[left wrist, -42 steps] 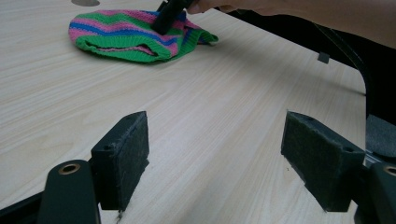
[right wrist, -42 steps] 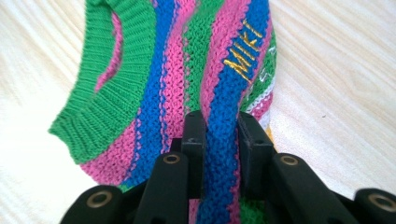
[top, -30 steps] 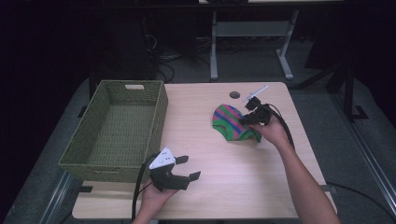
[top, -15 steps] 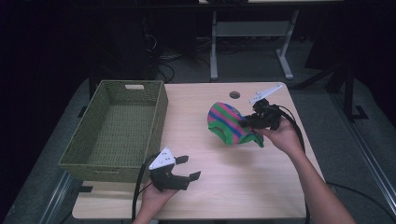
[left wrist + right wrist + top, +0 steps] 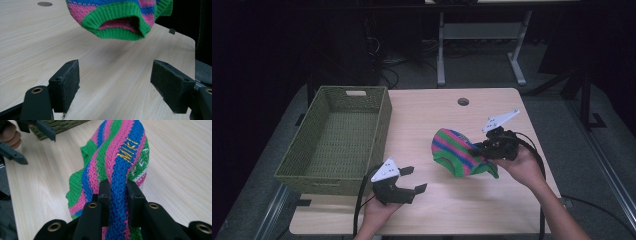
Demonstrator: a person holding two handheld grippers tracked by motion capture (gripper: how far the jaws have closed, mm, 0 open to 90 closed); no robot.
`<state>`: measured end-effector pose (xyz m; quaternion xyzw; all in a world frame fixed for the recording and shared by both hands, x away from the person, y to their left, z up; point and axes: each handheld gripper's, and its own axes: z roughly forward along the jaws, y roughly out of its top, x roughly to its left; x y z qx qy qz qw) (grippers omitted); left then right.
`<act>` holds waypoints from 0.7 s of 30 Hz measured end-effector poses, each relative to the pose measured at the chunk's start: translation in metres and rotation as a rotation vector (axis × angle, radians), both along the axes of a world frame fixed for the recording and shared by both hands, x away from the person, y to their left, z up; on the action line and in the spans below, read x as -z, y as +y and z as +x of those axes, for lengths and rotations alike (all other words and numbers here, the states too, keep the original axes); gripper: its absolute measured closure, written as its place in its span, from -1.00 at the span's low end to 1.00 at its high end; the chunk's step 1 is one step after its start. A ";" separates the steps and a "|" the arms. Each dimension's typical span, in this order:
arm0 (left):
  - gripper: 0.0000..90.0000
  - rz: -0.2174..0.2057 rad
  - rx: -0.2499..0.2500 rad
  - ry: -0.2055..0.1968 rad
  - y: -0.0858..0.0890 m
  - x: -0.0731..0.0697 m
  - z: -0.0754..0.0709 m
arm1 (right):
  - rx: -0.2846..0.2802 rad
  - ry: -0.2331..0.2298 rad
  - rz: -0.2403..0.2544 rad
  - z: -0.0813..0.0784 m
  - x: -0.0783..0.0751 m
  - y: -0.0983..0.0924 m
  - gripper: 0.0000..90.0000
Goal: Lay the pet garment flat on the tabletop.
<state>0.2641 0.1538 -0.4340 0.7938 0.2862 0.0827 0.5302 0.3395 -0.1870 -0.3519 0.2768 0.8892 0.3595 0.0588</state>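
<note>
Carrying step, by the look of it: right gripper (image 5: 478, 146) clenched on a fold of the striped knitted garment in green, pink and blue wool (image 5: 458, 152), pads pinching a blue stripe just below the yellow stitched lettering, rest of the knit hanging forward and down from the fingertips, off the pale wooden table (image 5: 432, 115). Left gripper (image 5: 409, 179) released, jaws spread wide with nothing between the pads (image 5: 66, 83), resting low on the table; from there, the green ribbed hem hangs ahead of and above the open fingers, well apart from them. Olive-green woven rectangular basket (image 5: 339, 140) beyond the left gripper's fingers, far side from the garment. Probably next: swing the garment across toward the basket and lower it past the rim before loosening the pinch, or offer the hem to the open left jaws. Care needed to keep the trailing cloth from catching on the basket's wall.
</note>
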 end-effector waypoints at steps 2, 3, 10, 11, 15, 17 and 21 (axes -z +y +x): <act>-0.49 -0.001 0.000 -0.002 0.000 0.000 0.000 | 0.000 0.000 0.001 -0.004 0.002 0.000 0.69; -0.49 0.002 0.001 -0.005 0.000 0.000 0.000 | -0.001 0.005 0.008 -0.006 0.004 -0.001 0.69; -0.49 0.009 0.001 0.004 -0.001 0.000 -0.001 | -0.024 0.041 0.008 -0.017 0.027 0.005 0.69; -0.49 0.011 0.002 0.002 -0.001 0.001 -0.001 | -0.025 0.048 -0.001 -0.017 0.030 0.006 0.69; -0.49 0.006 -0.003 0.010 -0.001 0.001 0.000 | -0.017 0.071 -0.016 -0.019 0.045 0.009 0.68; -0.49 0.005 -0.003 0.012 -0.001 0.002 0.000 | -0.015 0.084 -0.019 -0.019 0.053 0.010 0.67; -0.49 0.002 -0.003 0.013 0.000 0.001 0.000 | -0.020 0.104 -0.031 -0.021 0.065 0.014 0.64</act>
